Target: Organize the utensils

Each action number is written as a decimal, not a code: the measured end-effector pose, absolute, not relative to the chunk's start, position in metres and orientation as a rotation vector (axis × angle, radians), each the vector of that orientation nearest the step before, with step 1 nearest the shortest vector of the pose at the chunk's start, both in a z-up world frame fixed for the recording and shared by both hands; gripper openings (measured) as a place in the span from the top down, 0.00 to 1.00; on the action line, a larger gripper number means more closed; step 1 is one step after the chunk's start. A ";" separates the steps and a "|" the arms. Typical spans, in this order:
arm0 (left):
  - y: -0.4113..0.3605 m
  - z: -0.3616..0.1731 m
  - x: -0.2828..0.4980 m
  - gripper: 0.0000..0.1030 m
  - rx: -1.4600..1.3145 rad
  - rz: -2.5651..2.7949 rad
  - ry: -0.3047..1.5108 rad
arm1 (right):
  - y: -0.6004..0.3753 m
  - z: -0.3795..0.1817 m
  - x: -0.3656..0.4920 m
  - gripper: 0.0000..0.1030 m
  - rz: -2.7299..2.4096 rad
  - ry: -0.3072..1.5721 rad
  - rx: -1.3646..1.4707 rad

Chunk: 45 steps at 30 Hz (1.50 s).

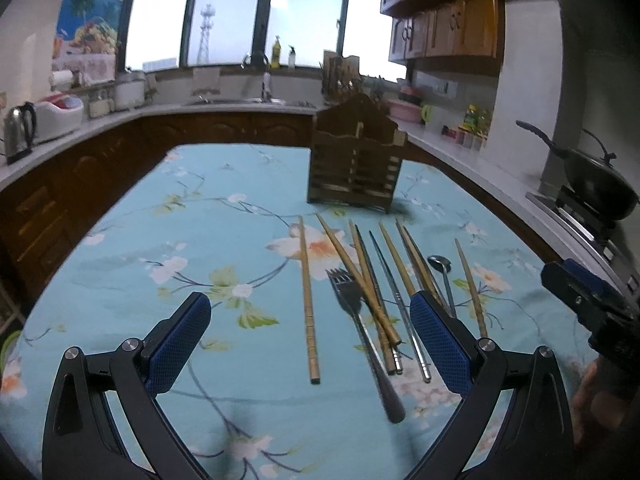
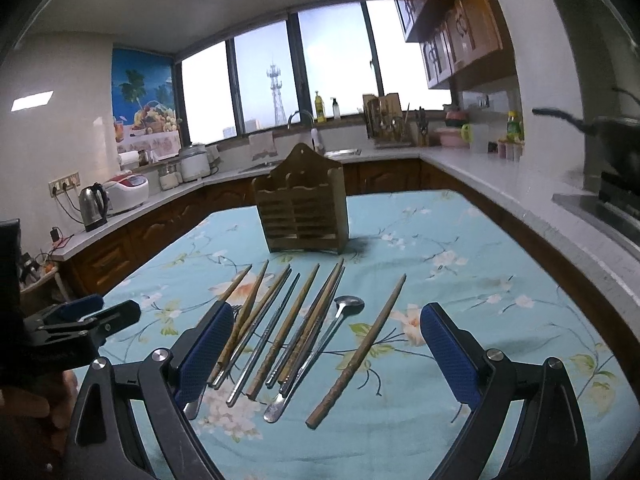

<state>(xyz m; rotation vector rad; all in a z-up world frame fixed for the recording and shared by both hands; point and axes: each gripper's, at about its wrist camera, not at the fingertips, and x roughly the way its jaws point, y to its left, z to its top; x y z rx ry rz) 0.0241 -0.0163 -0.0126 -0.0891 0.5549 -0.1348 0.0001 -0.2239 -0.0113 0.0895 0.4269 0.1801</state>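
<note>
Several wooden chopsticks [image 1: 308, 300], metal chopsticks [image 1: 398, 304], a fork [image 1: 352, 304] and a spoon [image 1: 442, 272] lie side by side on the floral table. A wooden slatted utensil holder [image 1: 354, 160] stands upright behind them; it also shows in the right wrist view [image 2: 304, 208]. My left gripper [image 1: 312, 320] is open and empty, hovering over the left chopstick and fork. My right gripper [image 2: 326, 332] is open and empty above the spoon [image 2: 348, 306] and the rightmost wooden chopstick [image 2: 360, 352]. Each gripper shows at the edge of the other's view.
The table has a light blue flowered cloth [image 1: 160, 240]. Kitchen counters run round it with a kettle [image 1: 18, 132], a rice cooker [image 1: 60, 114], a sink [image 1: 240, 100] and a wok [image 1: 600, 184] on the stove at the right.
</note>
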 end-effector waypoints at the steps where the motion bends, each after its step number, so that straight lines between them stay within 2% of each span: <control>1: -0.018 -0.013 0.029 0.07 -0.090 -0.154 0.569 | -0.224 -0.011 0.004 0.08 0.178 0.449 0.086; 2: -0.019 -0.013 0.032 0.10 -0.090 -0.168 0.581 | -0.225 -0.011 0.006 0.08 0.181 0.471 0.102; 4: -0.023 -0.015 0.040 0.24 -0.090 -0.202 0.612 | -0.223 -0.012 0.012 0.08 0.181 0.483 0.089; 7: -0.025 -0.018 0.055 0.34 -0.116 -0.244 0.666 | -0.224 -0.012 0.022 0.18 0.195 0.511 0.093; 10: -0.026 -0.021 0.069 0.39 -0.135 -0.269 0.710 | -0.228 -0.015 0.038 0.33 0.225 0.567 0.129; 12: -0.028 -0.023 0.079 0.43 -0.140 -0.291 0.749 | -0.229 -0.020 0.049 0.49 0.237 0.600 0.138; 17: -0.030 -0.038 0.107 0.55 -0.174 -0.349 0.877 | -0.237 -0.034 0.082 0.69 0.293 0.737 0.255; 19: -0.031 -0.043 0.117 0.59 -0.189 -0.368 0.921 | -0.241 -0.043 0.095 0.71 0.303 0.801 0.302; 26: -0.033 -0.052 0.137 0.62 -0.228 -0.410 1.014 | -0.250 -0.070 0.134 0.72 0.345 0.965 0.405; 37: -0.034 -0.064 0.161 0.72 -0.267 -0.452 1.074 | -0.268 -0.091 0.161 0.73 0.392 1.032 0.586; 40: -0.034 -0.066 0.167 0.81 -0.281 -0.471 1.076 | -0.275 -0.095 0.166 0.78 0.395 1.026 0.645; 42: -0.032 -0.068 0.169 0.88 -0.314 -0.492 1.077 | -0.281 -0.099 0.168 0.93 0.384 1.028 0.683; 43: -0.031 -0.068 0.169 0.93 -0.322 -0.498 1.075 | -0.282 -0.101 0.169 0.94 0.375 1.031 0.693; 45: -0.031 -0.066 0.168 0.94 -0.306 -0.491 1.071 | -0.285 -0.100 0.164 0.96 0.380 1.014 0.706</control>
